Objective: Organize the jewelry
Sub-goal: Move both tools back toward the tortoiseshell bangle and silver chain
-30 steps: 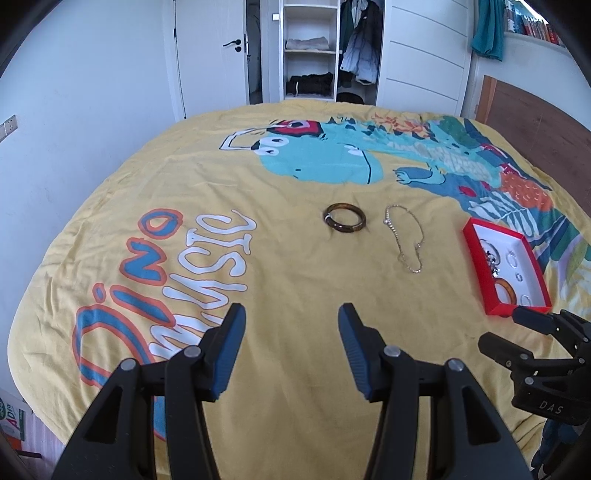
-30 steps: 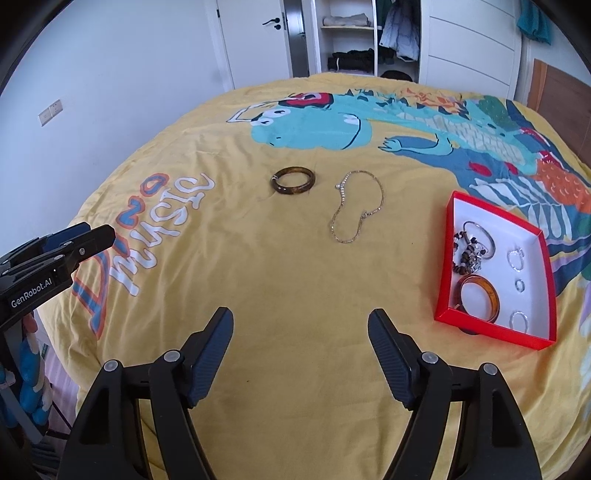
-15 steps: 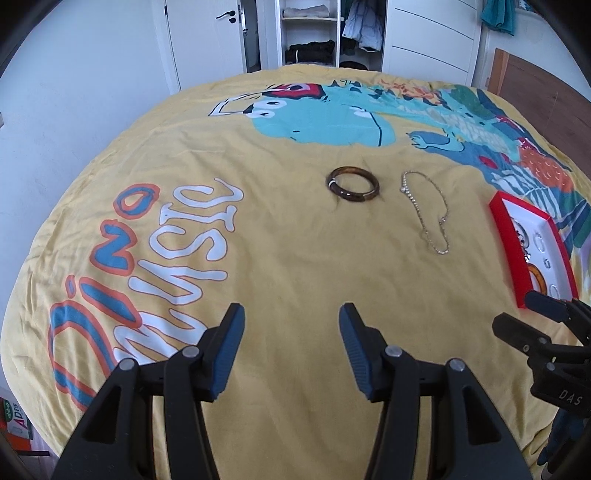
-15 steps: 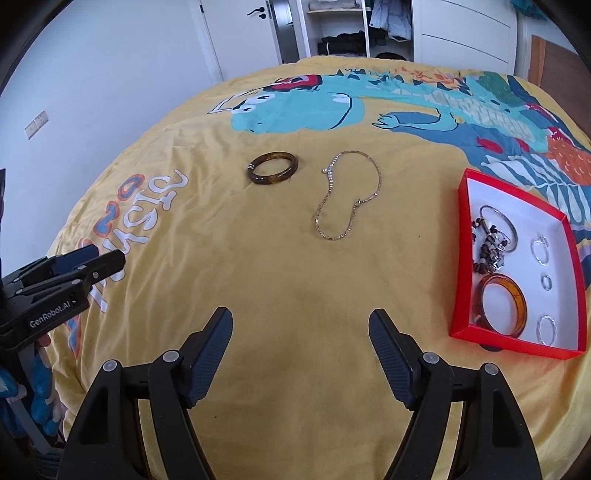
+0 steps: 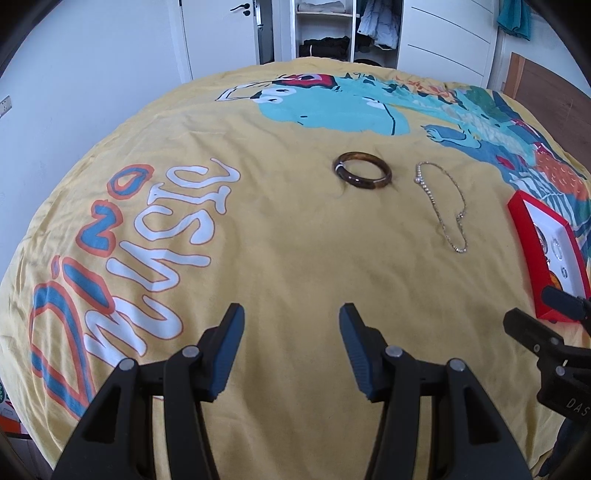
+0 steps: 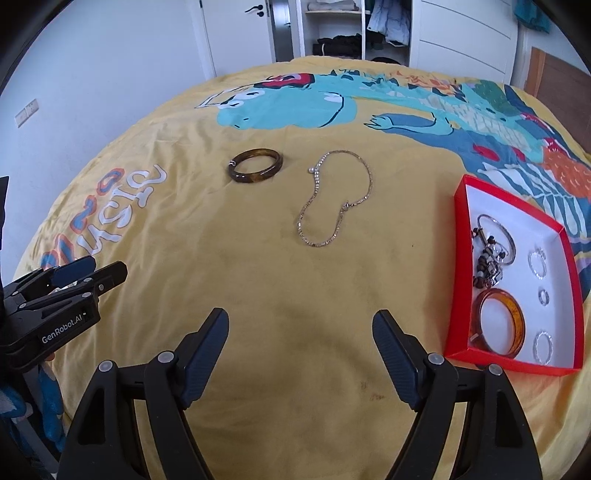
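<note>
A dark brown bangle [image 5: 362, 170] [image 6: 255, 170] lies on the yellow bedspread, with a thin silver necklace [image 5: 445, 210] [image 6: 334, 199] to its right. A red box [image 6: 517, 269] [image 5: 524, 236] with a white inside sits at the right and holds an amber bangle [image 6: 500, 319], a beaded bracelet and several small rings. My left gripper [image 5: 291, 321] is open and empty, well short of the bangle. My right gripper [image 6: 301, 325] is open and empty, short of the necklace, with the box to its right.
The yellow dinosaur bedspread [image 5: 258, 240] covers the whole bed. Beyond it stand a white door [image 5: 221, 33] and an open wardrobe [image 5: 325, 29]. A wooden headboard [image 5: 546, 88] is at the far right. The bed's edge drops off at the left.
Both grippers have moved forward over the bed toward the jewelry, which now looks larger and closer. Both stay open. The jewelry has not moved.
</note>
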A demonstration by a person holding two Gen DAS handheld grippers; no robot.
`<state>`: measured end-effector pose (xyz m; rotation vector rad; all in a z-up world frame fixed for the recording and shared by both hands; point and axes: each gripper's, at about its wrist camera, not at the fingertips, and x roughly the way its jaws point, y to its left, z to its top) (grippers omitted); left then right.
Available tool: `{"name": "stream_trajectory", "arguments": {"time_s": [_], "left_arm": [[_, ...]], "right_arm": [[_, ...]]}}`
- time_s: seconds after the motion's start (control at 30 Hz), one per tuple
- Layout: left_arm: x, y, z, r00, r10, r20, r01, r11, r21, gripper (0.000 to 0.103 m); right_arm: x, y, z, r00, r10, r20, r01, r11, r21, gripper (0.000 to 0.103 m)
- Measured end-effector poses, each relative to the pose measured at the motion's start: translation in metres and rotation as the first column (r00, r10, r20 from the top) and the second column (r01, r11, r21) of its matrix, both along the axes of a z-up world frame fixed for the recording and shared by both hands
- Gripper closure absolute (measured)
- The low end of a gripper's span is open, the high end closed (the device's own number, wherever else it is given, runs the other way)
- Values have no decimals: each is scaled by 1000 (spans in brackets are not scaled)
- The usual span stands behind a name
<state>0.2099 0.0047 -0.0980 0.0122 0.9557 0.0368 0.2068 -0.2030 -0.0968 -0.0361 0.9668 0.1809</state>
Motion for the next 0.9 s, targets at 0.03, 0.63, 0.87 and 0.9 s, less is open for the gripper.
{"name": "stream_trajectory", "arguments": {"time_s": [0.03,0.63,0.87,0.9], "left_arm": [[1,-1,-2,1000,-1,-4,1,1000,5,52],[13,22,-14,991,125,-38,-123,990,66,51],[22,16,-16,990,134,-35,-131,989,65,51],[24,16,-16,990,133,-35,-131,989,62,51]], "right_arm": [[1,1,0,1000,5,4,-5,1000,-6,23],[19,4,-9,997,61,42,-61,998,-15,21],[25,1,-14,998,51,36,-51,999,-11,21],[26,1,-14,998,50,36,-49,999,-9,21]]}}
